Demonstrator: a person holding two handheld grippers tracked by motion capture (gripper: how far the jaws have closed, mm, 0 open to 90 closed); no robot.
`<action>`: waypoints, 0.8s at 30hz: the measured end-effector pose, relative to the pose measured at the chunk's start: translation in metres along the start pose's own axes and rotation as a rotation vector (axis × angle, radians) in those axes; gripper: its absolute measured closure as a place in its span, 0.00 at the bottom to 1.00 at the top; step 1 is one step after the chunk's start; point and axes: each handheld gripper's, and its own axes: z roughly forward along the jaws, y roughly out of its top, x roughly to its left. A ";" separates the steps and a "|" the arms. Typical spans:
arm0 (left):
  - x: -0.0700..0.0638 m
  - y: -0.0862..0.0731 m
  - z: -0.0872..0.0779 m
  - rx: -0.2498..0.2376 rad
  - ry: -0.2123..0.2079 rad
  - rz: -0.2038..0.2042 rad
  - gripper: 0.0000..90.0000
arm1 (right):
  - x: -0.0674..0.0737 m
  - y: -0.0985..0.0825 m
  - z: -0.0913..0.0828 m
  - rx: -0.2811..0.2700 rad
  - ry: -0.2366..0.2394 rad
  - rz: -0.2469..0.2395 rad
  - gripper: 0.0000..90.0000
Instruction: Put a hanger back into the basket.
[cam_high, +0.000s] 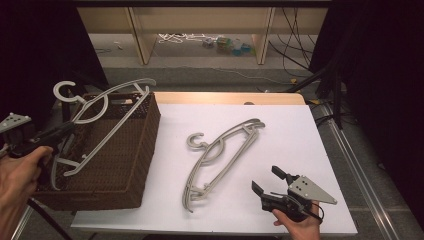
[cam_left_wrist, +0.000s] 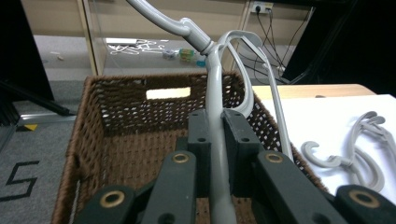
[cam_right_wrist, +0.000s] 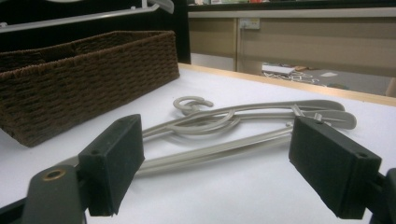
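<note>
Our left claw (cam_high: 62, 131) pinches a grey hanger (cam_high: 100, 117) by its bar, holding it above the brown basket (cam_high: 127, 165), while our right claw (cam_high: 270, 181) is spread wide, low over the white counter (cam_high: 300, 145), just beside the hangers (cam_high: 222, 150) lying there. To do this well, we judge we should lower the held hanger flat and lengthwise so its hook clears the rim before letting go. We can read no labels or brands anywhere.

Grey carpeted floor (cam_high: 200, 75) lies beyond the table. A light wooden shelf unit (cam_high: 142, 40) stands behind; black cables (cam_high: 295, 47) trail right.
</note>
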 end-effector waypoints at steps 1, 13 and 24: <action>0.002 -0.002 -0.001 0.003 0.010 0.002 0.91 | 0.001 0.000 0.000 0.003 0.006 0.010 0.20; 0.022 -0.016 0.002 0.050 0.057 0.035 0.91 | 0.001 -0.001 0.002 -0.005 0.009 0.012 0.18; 0.020 -0.015 0.009 0.094 0.055 0.126 0.91 | 0.002 -0.001 0.003 -0.009 0.020 0.020 0.18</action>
